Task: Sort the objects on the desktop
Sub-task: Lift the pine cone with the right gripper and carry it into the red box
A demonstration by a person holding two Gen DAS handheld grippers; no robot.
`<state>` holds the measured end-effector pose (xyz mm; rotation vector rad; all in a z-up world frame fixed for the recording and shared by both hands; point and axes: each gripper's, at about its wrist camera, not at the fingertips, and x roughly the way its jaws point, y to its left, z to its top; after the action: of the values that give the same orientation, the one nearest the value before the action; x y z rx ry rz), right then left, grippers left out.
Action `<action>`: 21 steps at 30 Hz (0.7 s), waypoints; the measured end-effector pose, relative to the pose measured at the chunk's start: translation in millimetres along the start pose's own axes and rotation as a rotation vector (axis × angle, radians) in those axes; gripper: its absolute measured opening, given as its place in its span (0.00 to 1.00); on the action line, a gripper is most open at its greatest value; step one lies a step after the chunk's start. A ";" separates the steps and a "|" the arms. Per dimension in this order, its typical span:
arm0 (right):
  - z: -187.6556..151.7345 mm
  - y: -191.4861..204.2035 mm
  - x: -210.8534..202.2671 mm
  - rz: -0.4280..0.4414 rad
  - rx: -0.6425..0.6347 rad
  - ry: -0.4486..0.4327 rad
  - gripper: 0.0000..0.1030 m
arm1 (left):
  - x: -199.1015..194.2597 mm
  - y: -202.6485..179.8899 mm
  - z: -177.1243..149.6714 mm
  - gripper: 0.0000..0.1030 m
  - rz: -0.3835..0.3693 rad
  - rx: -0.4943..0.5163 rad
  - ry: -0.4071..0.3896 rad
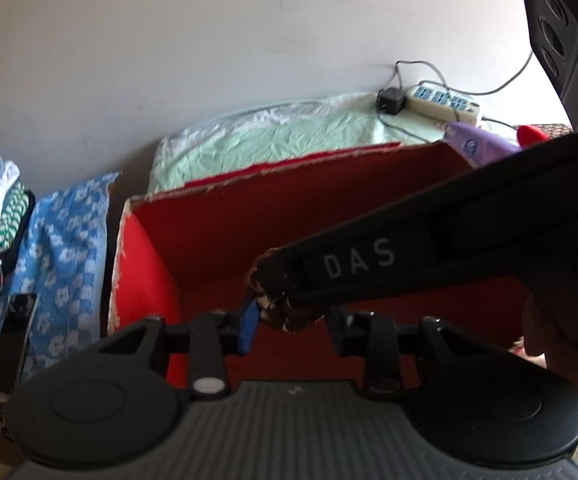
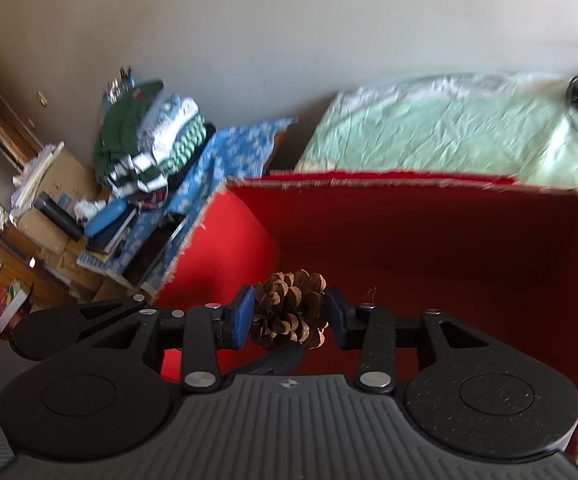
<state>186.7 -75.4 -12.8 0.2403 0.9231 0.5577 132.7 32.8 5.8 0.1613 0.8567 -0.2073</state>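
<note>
A crinkled pale-green cloth covers the far surface against a plain white wall. Nearer stands the open red box, a cardboard carton with frayed, whitish top edges and smooth red inner walls. To its left lies a blue cloth with white flowers, and beyond that a soft stack of folded clothes in green, white and stripes.

The right gripper hangs over the near part of the box, its blue-padded fingers closed against both sides of a pine cone, brown, woody, with open overlapping scales.

In the left wrist view that right gripper crosses from the right as a long black bar marked "DAS", its tip and the cone sitting just ahead of the left gripper, hiding part of the box. The left gripper's fingers stand apart; the cone hangs between them, and contact cannot be judged.

Far right lie a white power strip, a black adapter and a purple object.
</note>
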 end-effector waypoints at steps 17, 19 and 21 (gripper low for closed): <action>-9.6 4.8 50.8 0.049 -0.186 0.321 0.34 | 23.6 -16.8 -25.7 0.30 0.080 -0.093 0.133; -10.5 0.4 48.9 0.052 -0.193 0.334 0.34 | 24.5 -19.6 -23.6 0.32 0.062 -0.116 0.142; -9.5 0.1 50.3 0.045 -0.201 0.345 0.35 | 31.1 -13.7 -18.5 0.32 0.056 -0.127 0.156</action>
<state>203.0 -48.0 -52.9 -0.0186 1.1880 0.7434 135.6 20.1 -30.7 0.0832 1.0166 -0.0885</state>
